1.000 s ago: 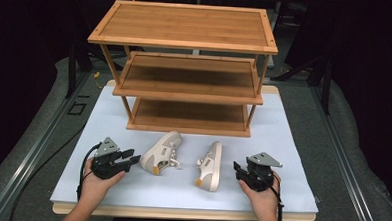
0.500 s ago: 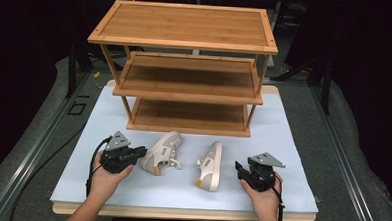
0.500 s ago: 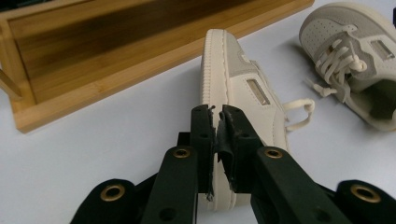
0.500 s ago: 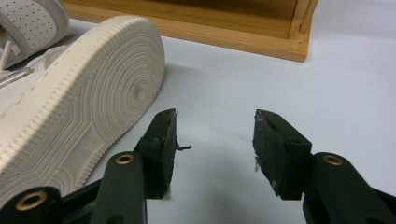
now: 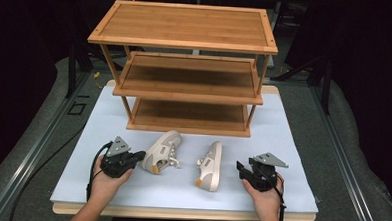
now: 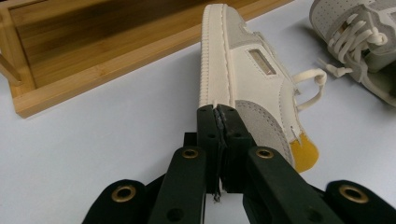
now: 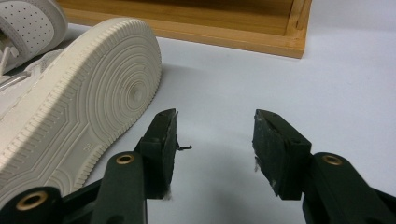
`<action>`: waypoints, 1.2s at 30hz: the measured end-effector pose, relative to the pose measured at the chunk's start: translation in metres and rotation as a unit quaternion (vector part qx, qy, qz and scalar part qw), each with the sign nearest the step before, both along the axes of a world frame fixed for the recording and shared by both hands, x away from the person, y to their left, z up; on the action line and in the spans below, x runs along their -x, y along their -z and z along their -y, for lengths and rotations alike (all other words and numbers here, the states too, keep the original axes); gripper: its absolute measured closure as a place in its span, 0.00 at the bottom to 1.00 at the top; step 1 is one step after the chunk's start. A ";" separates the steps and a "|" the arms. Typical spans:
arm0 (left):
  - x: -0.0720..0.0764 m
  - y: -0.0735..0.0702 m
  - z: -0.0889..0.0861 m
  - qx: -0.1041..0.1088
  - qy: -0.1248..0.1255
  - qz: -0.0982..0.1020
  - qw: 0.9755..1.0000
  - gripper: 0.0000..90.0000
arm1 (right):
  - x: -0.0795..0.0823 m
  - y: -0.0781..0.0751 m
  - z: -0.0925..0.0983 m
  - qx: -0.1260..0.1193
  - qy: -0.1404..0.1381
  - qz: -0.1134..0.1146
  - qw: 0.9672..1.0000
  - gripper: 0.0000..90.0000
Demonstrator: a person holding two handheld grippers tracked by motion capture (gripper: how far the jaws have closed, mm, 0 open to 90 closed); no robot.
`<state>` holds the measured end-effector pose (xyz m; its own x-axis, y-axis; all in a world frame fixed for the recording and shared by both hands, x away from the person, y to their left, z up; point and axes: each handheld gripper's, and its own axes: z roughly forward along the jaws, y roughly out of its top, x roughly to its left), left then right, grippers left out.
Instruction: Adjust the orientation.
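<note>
High view: two cream low-top sneakers lie on the pale blue surface (image 5: 292, 145) before a three-tier bamboo shoe rack (image 5: 185, 70), probably waiting to be shelved. Left gripper view: the left gripper (image 6: 218, 121) has its jaws closed together, touching the left sneaker's (image 6: 243, 70) heel without gripping it. Right gripper view: the right gripper (image 7: 215, 135), jaws wide and empty, rests beside the right sneaker's (image 7: 79, 102) ribbed sole.

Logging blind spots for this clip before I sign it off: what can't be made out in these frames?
- Left gripper, left gripper view: jaws closed at the left shoe heel; whether they pinch its edge is hidden by the jaws themselves.
- Right shoe, right gripper view: upper cut off by the left edge.
- Rack, high view: its bottom shelf's back is hidden under the middle shelf.
</note>
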<state>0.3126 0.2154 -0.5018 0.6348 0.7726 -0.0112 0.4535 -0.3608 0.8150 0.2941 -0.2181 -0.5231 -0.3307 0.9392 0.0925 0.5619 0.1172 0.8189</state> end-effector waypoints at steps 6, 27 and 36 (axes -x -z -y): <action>-0.003 0.000 -0.004 0.005 -0.004 -0.005 1.000 0.98 | -0.002 0.002 0.000 -0.001 0.003 -0.004 1.000 0.55; -0.019 0.006 -0.019 0.014 -0.044 -0.021 0.999 0.99 | -0.002 0.003 0.003 -0.014 0.009 -0.004 1.000 0.55; -0.024 0.009 -0.023 0.019 -0.048 -0.030 0.998 0.99 | -0.002 0.003 0.003 -0.017 0.011 -0.005 1.000 0.55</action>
